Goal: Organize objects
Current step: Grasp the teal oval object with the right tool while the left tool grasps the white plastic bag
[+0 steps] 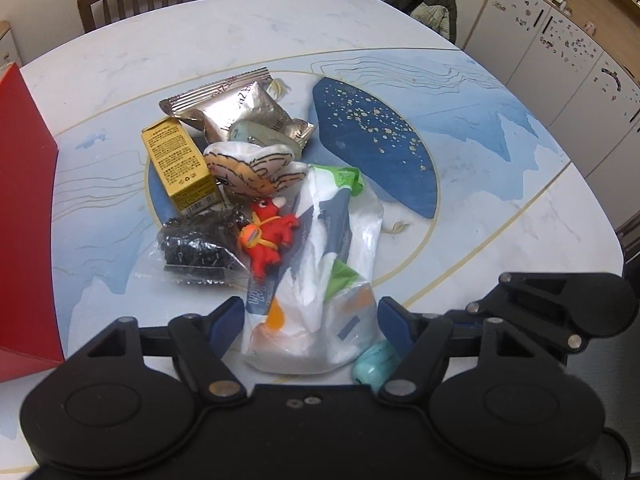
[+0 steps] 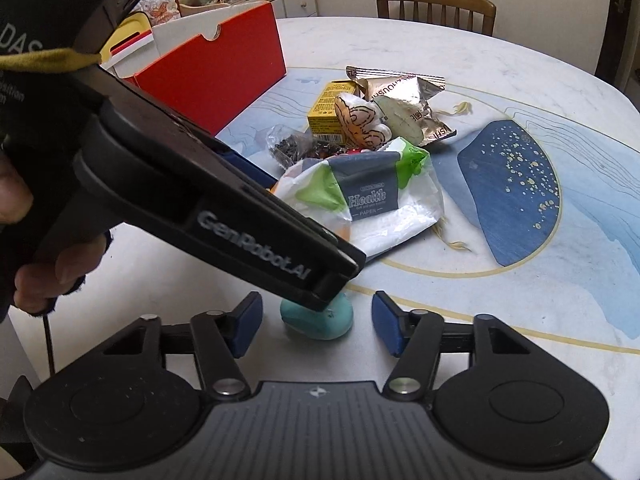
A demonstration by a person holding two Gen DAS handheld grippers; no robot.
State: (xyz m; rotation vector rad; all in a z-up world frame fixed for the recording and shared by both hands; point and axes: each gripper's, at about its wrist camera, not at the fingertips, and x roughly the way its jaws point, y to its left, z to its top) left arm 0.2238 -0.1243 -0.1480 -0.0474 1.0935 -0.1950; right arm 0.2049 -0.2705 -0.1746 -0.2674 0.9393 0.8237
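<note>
At the table's near edge, the left gripper point(image 1: 310, 320) straddles a soft white printed tissue pack point(image 1: 316, 280), pads seemingly just touching. Beside it, the right gripper point(image 2: 316, 326) brackets a small turquoise rounded object point(image 2: 320, 320), jaws apart, probably to lift both toward the red box point(image 2: 216, 80) far left.

red box point(image 1: 24, 216) cut by left edge; teal object point(image 2: 320, 320) partly behind left gripper point(image 1: 310, 316)

Your marbled table point(image 1: 200, 40) carries a red box point(image 1: 24, 200), a clustered pile of packets point(image 1: 224, 116), and a teal object point(image 2: 320, 318).
</note>
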